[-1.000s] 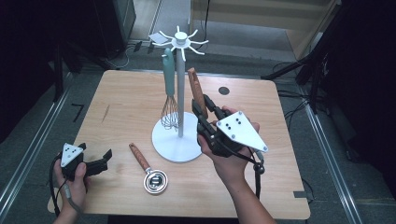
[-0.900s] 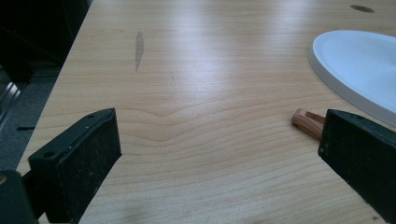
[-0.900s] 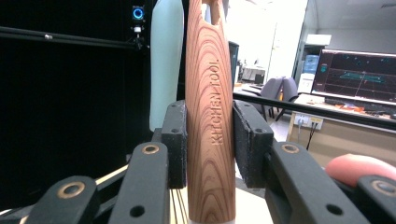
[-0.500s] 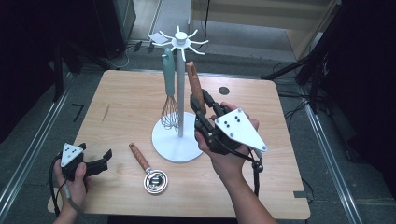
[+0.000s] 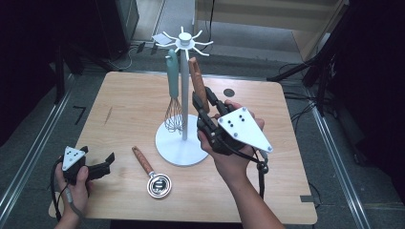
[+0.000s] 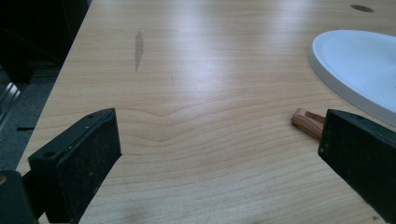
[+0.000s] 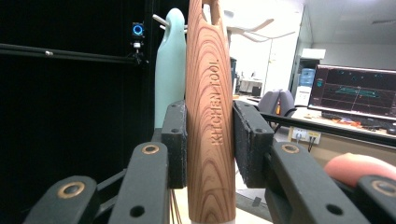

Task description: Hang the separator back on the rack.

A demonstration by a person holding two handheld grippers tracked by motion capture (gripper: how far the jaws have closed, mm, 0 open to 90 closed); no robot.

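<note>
The table (image 5: 119, 119) carries a white rack (image 5: 184, 86) with hooks on top; a teal whisk (image 5: 173, 90) hangs there. Beside the rack pole, the right gripper (image 5: 203, 107) holds a wooden-handled tool (image 5: 197, 83) upright, jaws clamped on the handle's flat sides. I judge the handle stiff, light and rather smooth, so a grip at its middle is safest against slipping. The left gripper (image 5: 98, 168) rests low with jaws apart and empty, near a small strainer (image 5: 154, 175) lying on the table.
</note>
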